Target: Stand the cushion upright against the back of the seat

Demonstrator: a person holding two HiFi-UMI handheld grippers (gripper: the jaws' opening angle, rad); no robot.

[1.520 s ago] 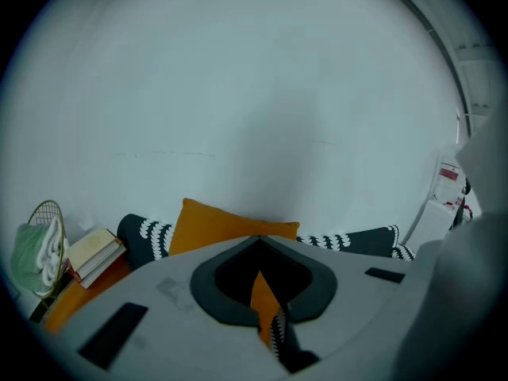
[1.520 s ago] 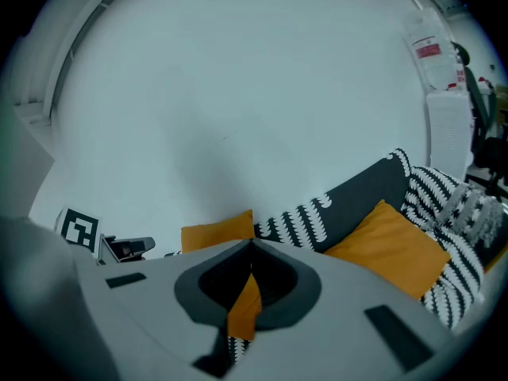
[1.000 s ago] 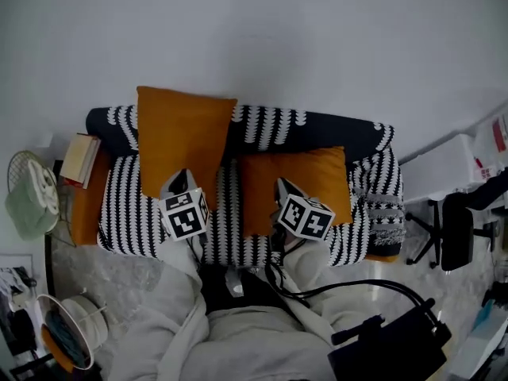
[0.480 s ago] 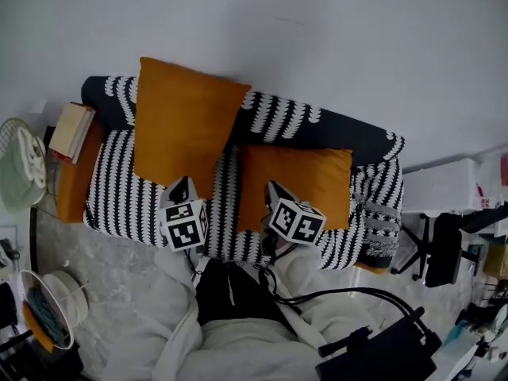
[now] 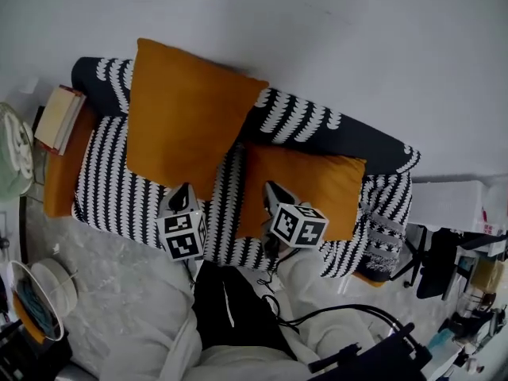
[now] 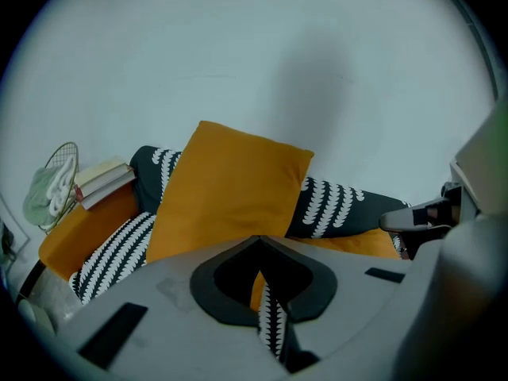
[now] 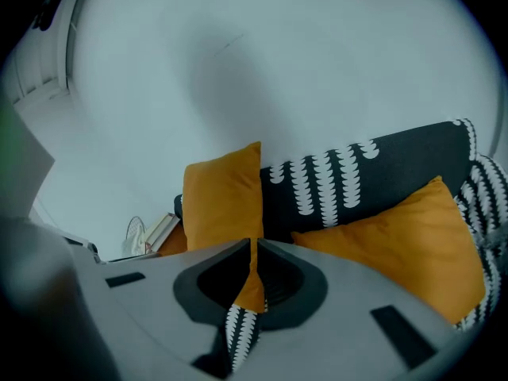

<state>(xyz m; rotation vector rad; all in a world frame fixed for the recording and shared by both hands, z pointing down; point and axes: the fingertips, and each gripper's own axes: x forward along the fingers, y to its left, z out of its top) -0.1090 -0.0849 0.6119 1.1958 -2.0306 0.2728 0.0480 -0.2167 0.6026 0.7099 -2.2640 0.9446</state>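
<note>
Approach step: the left tool [image 5: 183, 193] and right tool [image 5: 272, 190], both pressed together and empty, hover near the flat cushion [image 5: 311, 185]; next they must spread to grip it.

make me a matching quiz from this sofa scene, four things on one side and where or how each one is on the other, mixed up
1 left orange square fabric cushion
2 right orange square fabric cushion
3 stack of books
4 left gripper

a lying on the black-and-white striped seat
b jaws shut, empty
c on the orange armrest
d upright against the dark backrest

Pairs: 1-d, 2-a, 3-c, 4-b
</note>
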